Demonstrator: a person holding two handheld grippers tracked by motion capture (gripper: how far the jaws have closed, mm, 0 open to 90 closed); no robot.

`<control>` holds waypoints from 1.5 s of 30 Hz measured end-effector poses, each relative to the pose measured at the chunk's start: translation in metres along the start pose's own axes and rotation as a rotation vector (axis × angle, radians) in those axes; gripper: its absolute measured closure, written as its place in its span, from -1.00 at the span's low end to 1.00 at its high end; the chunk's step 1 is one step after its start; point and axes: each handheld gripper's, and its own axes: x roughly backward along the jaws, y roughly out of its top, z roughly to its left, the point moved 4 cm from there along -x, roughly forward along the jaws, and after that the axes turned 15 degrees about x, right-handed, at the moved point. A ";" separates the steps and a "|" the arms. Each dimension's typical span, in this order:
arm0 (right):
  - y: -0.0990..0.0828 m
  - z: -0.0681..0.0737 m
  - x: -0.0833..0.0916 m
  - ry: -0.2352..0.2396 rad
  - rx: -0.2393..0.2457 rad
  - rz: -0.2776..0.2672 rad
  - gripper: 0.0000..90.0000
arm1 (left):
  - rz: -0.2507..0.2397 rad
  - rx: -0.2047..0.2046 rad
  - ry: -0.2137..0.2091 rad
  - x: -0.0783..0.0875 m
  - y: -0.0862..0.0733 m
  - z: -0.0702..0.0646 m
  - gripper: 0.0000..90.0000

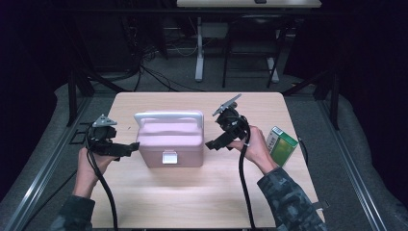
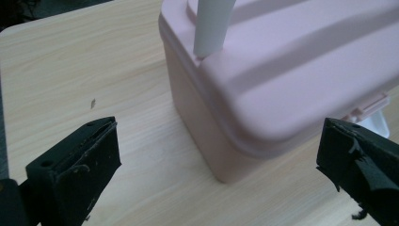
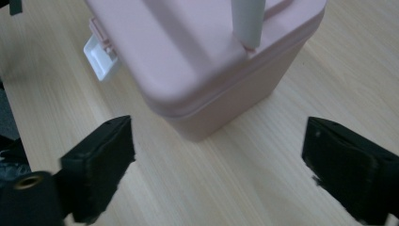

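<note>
A pink lidded box (image 1: 169,142) with a white handle (image 1: 168,116) and a white front latch (image 1: 169,157) stands at the middle of the wooden table (image 1: 192,192). My left gripper (image 1: 129,148) hovers just off the box's left side, open, nothing between its jaws. In the left gripper view the box (image 2: 282,84) fills the upper right, its near corner between the jaws. My right gripper (image 1: 212,143) is a short way off the box's right side, open and empty. The right gripper view has the box (image 3: 207,61) ahead, latch (image 3: 101,59) flipped out at left.
A green and white carton (image 1: 280,145) lies on the table right of my right hand. The table's front half is bare wood. Beyond the far edge are a dark floor, cables and another table's legs (image 1: 199,53).
</note>
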 end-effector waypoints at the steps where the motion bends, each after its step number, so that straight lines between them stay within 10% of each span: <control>1: 0.005 -0.003 -0.003 -0.002 -0.006 -0.012 -0.71 | 0.016 -0.009 -0.009 -0.005 0.006 -0.004 -1.00; 11: 0.030 -0.014 -0.020 -0.026 -0.005 -0.037 -0.25 | 0.028 -0.026 0.008 -0.023 0.026 -0.009 -0.96; 21: 0.047 -0.021 -0.027 -0.039 0.027 0.050 0.13 | 0.063 -0.062 0.010 -0.029 0.049 -0.013 -0.37; 31: 0.069 -0.030 -0.036 -0.004 0.058 0.157 0.37 | 0.270 -0.119 0.052 -0.040 0.067 -0.010 0.16; 45: 0.074 -0.026 -0.039 -0.007 0.113 0.214 0.60 | 0.319 -0.213 0.091 -0.041 0.071 -0.022 0.56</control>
